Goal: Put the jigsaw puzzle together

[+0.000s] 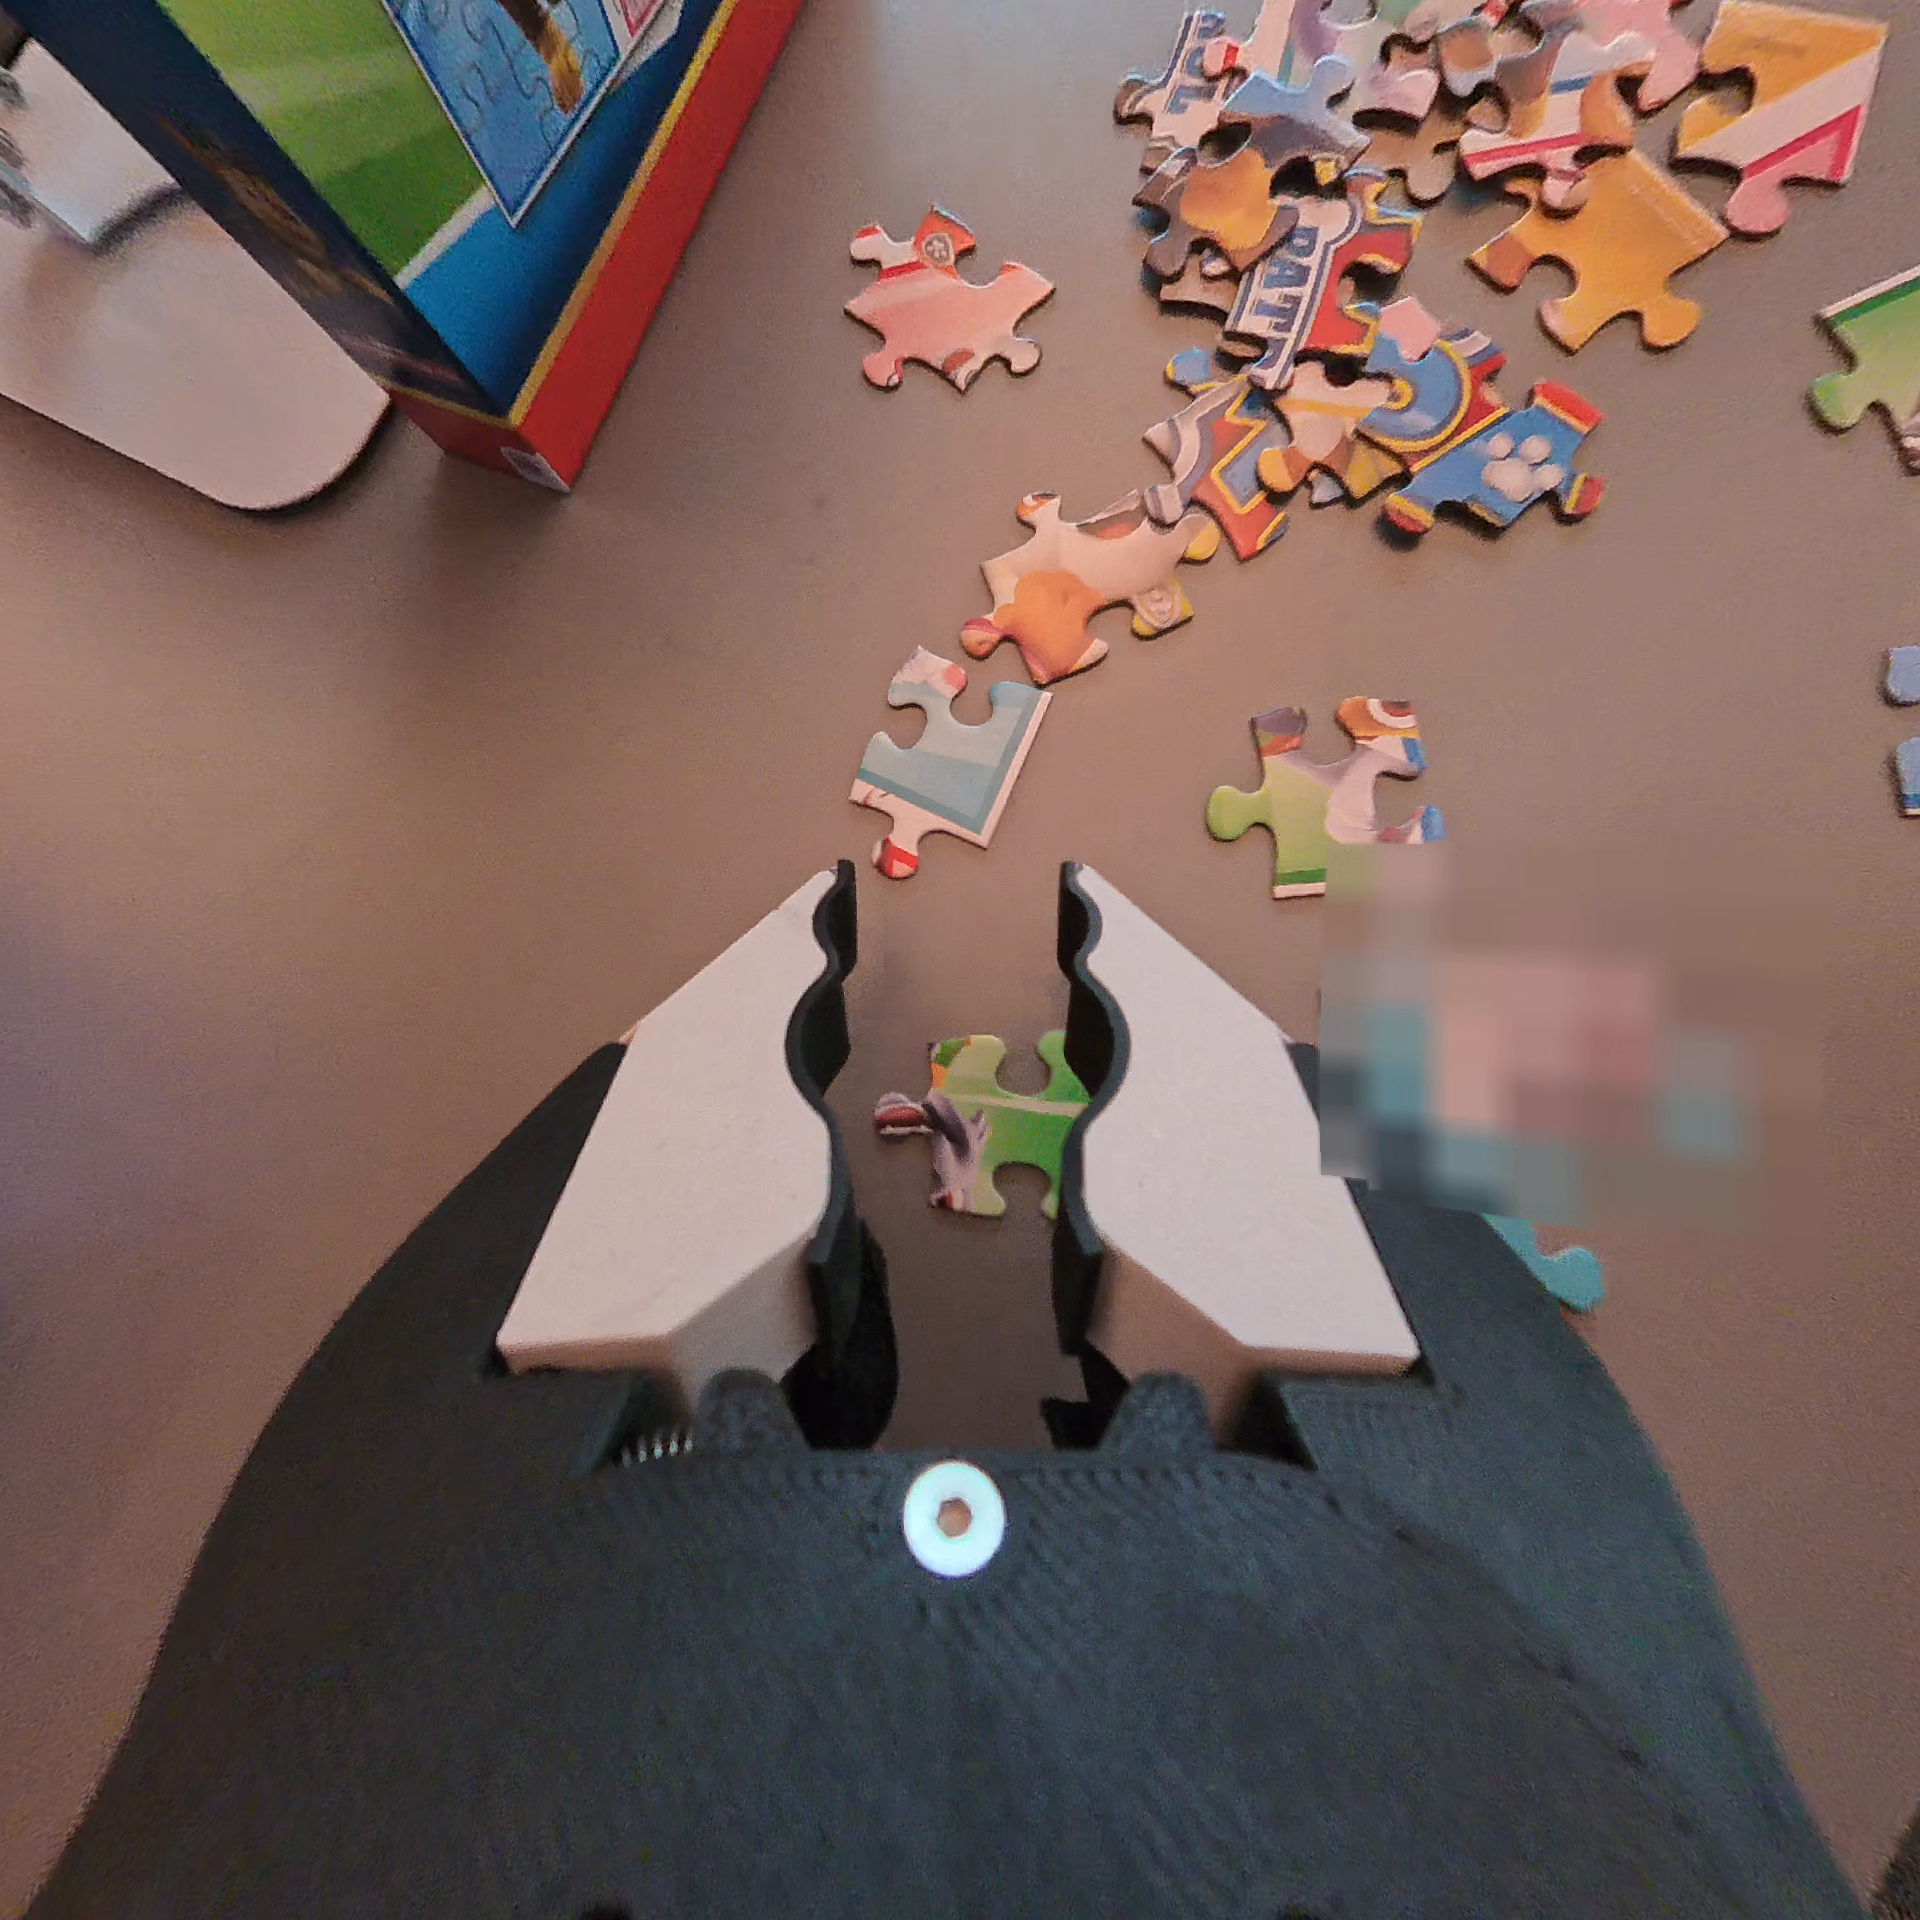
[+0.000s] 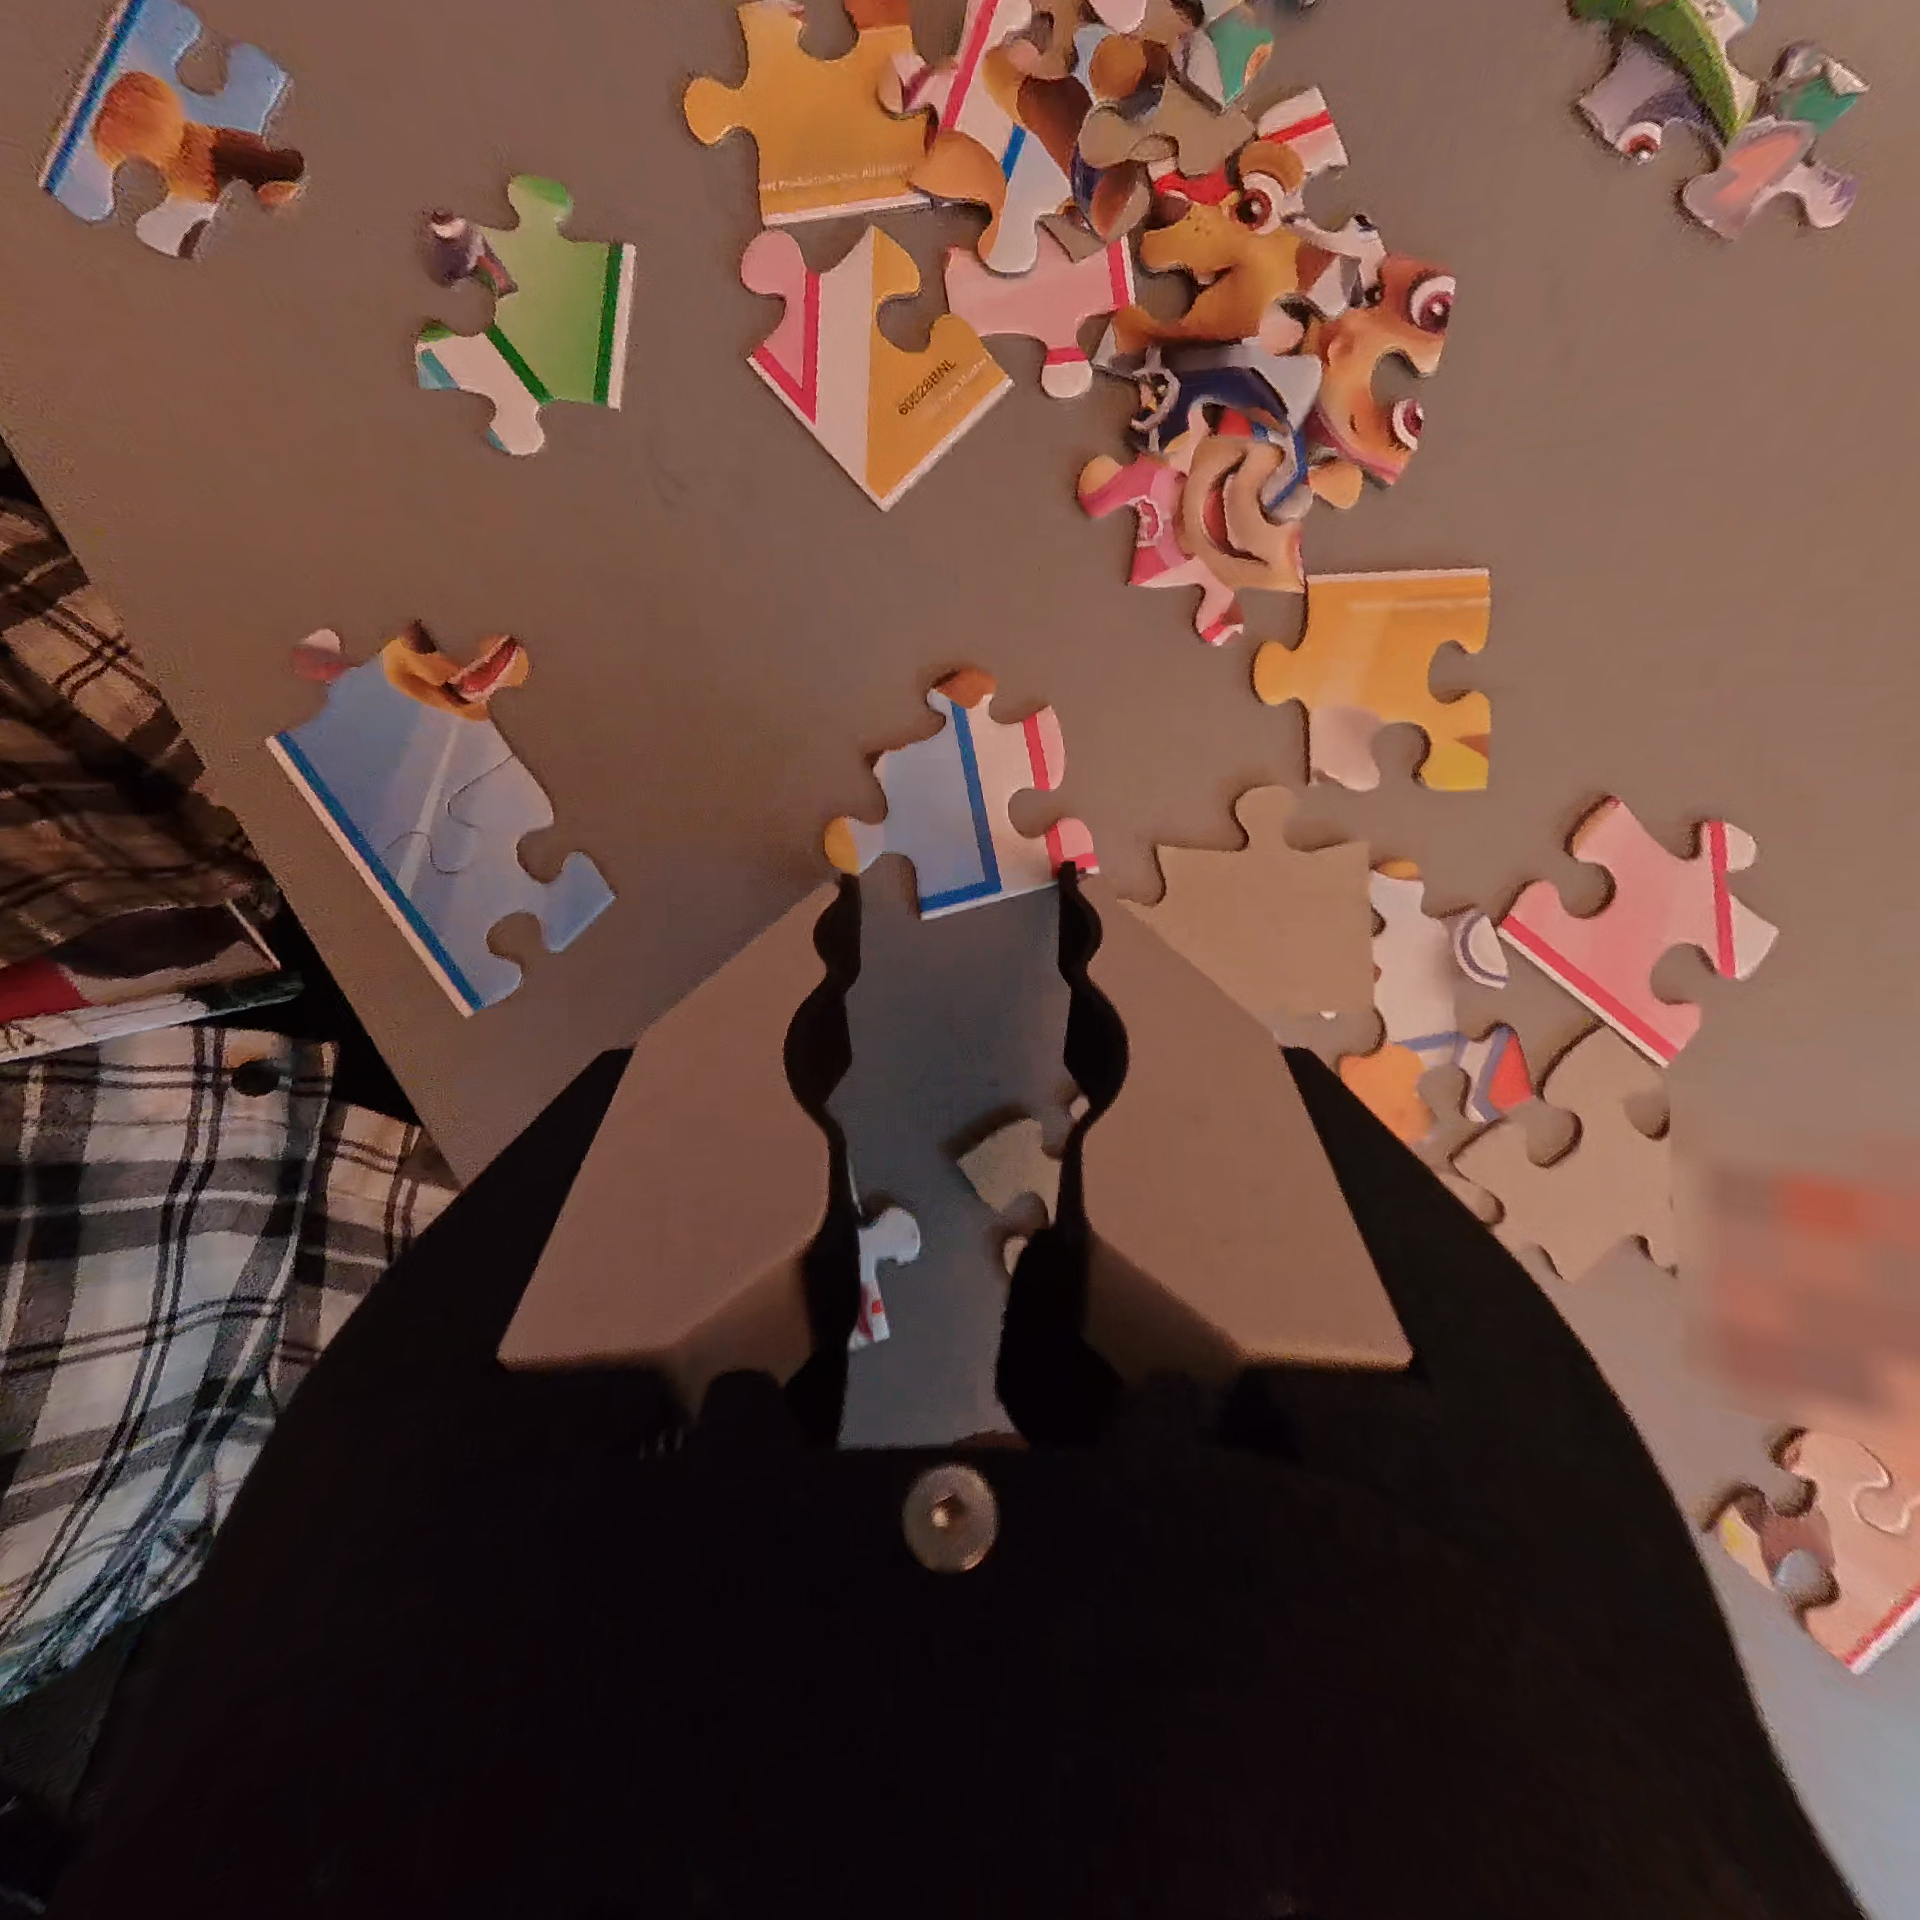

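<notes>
We hold left gripper (image 1: 956, 873) over grey surface (image 1: 416, 831), fingers (image 1: 727, 1091) spread apart, nothing between them. Green puzzle piece (image 1: 1003, 1127) lies on surface below gap. Light-blue edge piece (image 1: 951, 764) just ahead of tips. Loose heap of pieces (image 1: 1340, 301) far right; puzzle box (image 1: 499, 187) far left.

Our right gripper (image 2: 956, 883) likewise released, empty. Blue-and-pink striped piece (image 2: 971, 805) flat on surface at its tips, right tip touching its edge. Joined blue pieces (image 2: 436, 821) lie left; face-down grey piece (image 2: 1262, 914) right.

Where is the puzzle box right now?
Left wrist view, top left: the puzzle box stands on the table, left of the loose pink piece.
</notes>
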{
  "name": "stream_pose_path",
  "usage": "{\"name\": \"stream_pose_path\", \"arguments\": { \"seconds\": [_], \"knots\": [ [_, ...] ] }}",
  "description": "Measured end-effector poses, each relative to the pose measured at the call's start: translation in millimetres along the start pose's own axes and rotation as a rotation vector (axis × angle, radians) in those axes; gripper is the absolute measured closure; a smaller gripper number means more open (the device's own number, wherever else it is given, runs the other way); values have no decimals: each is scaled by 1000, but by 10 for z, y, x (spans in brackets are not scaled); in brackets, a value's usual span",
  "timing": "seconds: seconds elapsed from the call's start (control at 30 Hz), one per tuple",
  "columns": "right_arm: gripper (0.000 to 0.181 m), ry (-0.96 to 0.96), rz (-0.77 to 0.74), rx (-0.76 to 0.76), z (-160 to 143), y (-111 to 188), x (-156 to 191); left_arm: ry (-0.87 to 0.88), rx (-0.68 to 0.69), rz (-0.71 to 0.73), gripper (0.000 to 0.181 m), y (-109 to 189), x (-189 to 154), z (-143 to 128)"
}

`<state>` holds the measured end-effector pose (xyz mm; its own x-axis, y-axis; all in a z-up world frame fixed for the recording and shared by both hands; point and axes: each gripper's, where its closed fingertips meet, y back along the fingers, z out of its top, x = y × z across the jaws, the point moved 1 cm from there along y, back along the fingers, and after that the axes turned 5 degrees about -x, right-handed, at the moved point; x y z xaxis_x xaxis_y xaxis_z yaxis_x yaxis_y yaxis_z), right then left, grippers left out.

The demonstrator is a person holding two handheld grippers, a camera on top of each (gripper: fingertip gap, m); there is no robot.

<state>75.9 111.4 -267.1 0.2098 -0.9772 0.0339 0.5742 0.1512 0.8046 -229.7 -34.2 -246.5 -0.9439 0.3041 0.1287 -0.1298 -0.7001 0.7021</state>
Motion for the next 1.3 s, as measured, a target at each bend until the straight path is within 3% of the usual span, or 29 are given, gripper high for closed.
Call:
{"name": "stream_pose_path", "arguments": {
  "seconds": [0.17, 0.3, 0.5, 0.7, 0.9, 1.0, 1.27, 1.3],
  "knots": [
    [156, 27, 11, -2, 47, -32, 35, -22, 0, 19, 144, 114, -156, 4],
    [147, -28, 18, -59, 49, 197, -50, -37, -19, 18, 143, 178, -320, 63],
    [144, -71, -88, -27, -319, 559, -333, -52, -28, 1, 143, 174, -551, 56],
    [140, -83, -114, -14, -498, 615, -413, -59, -71, 2, 144, 178, -743, 165],
    [131, 71, -162, -22, -186, 230, -430, -115, -104, -17, 144, 95, -948, 446],
    [130, 31, -97, -30, -114, 104, -502, -143, -129, -41, 144, 6, -1085, 663],
    [135, -18, -21, -102, -65, 98, -589, -303, -155, -178, 144, -431, -1626, 1295],
    [148, -34, 4, -131, -46, 121, -557, -324, -165, -193, 143, -500, -1692, 1393]
  ]
}}
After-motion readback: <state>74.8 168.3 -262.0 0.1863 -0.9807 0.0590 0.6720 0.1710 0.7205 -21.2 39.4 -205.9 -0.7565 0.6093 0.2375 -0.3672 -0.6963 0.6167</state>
